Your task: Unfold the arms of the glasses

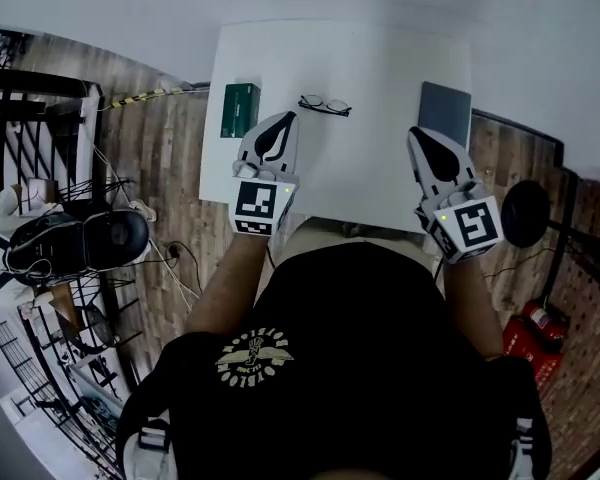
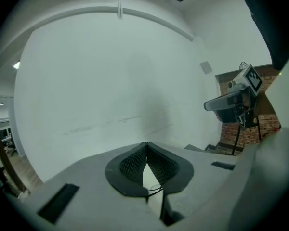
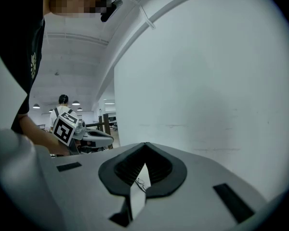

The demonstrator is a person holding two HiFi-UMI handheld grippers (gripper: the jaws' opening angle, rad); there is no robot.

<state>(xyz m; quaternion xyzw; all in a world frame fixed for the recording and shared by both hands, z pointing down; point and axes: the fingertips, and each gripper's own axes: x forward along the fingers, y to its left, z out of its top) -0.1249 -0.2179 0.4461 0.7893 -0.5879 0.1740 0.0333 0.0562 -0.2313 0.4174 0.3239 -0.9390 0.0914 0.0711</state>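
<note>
Two empty grippers, the left gripper (image 1: 283, 118) and right gripper (image 1: 421, 133), hold jaws clenched over the surface (image 1: 380, 78) while the glasses (image 1: 325, 105) lie untouched at far centre: approach step, likely needing jaws released first.

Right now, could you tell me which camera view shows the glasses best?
The head view: the glasses lie whole and unobstructed on the white table. The left gripper view catches only a sliver of the glasses through its jaw gap; the right gripper view glimpses the glasses likewise.
</note>
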